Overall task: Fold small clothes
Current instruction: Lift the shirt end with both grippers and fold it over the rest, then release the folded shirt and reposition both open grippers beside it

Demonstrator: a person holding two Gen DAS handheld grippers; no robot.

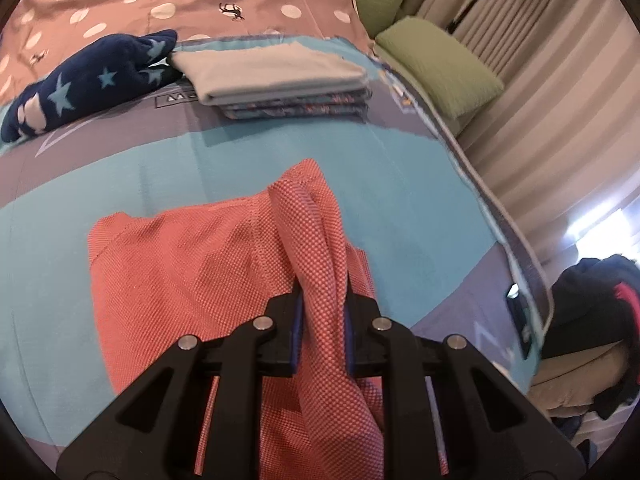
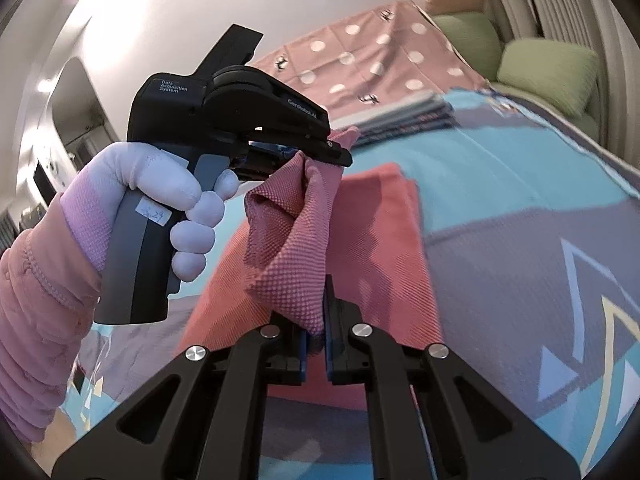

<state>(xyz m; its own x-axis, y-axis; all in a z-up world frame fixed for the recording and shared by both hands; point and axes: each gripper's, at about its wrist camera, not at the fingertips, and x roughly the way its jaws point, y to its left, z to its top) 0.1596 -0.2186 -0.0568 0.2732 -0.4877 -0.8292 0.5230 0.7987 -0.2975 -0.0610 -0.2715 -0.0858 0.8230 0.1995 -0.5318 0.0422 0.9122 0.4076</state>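
Beyond the left claw (image 1: 323, 300), a stack of folded clothes (image 1: 276, 80) is already laid on the bed (image 1: 400, 184), while the red garment (image 1: 192, 272), seemingly half folded, is clamped by both it and the right claw (image 2: 316, 316).

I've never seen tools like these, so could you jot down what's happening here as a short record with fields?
Setting: bed with a blue and purple cover
Being folded: red mesh garment, partly flat on the cover, one edge lifted
Left hand-held gripper: shut on a bunch of the garment
Right hand-held gripper: shut on another part of the garment
Person: gloved hand around the left tool's handle
Already folded: stack of clothes
Beside the stack: dark blue star-print cloth, unfolded
Also: green pillows
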